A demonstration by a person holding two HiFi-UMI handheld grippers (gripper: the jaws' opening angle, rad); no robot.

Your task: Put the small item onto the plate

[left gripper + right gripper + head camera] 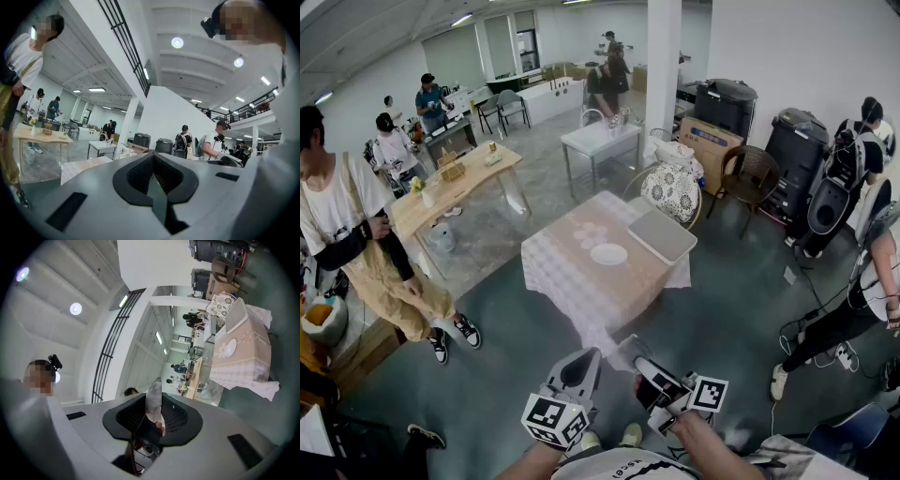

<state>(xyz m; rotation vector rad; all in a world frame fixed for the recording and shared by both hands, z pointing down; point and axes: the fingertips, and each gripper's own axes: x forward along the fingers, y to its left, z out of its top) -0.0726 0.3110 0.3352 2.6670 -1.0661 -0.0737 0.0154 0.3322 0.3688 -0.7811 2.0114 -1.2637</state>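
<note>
Right claw (153, 405): narrow, pinched on the small item (153, 391), a pale sliver standing up past the tips. Left claw (154, 164): closed, nothing in it. Both are held low at the person's body, well short of the plate (608, 254). The plate looks bare on the cloth-covered surface (572, 286), with a grey tray (661, 234) just beside it.

Risks: the grip is thin, so the item may slip to the floor (487, 356) on the approach. An off-centre release could land it on cloth or tray instead.
</note>
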